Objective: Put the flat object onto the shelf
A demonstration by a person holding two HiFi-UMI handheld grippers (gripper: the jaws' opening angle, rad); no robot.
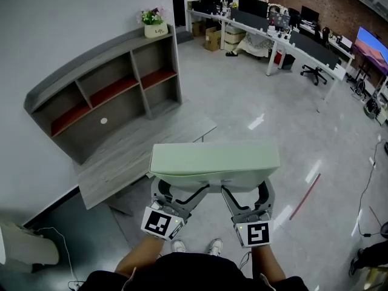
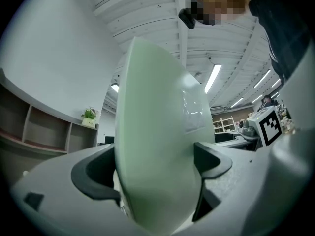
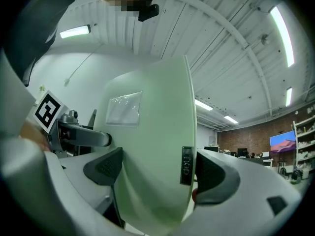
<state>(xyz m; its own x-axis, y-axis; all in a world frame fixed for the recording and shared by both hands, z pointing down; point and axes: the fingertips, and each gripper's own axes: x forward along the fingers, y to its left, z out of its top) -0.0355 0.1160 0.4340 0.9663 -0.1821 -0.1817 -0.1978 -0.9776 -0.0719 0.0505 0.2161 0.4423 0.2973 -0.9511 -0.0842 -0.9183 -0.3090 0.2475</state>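
While the left gripper point(image 1: 180, 191) and the right gripper point(image 1: 245, 193) are each clamping widely spread jaws onto the near edge of the pale green flat object point(image 1: 215, 159), it is hanging level in the air in front of the person. It is hovering near the front edge of the low ledge of the grey shelf point(image 1: 115, 96), which is standing against the white wall
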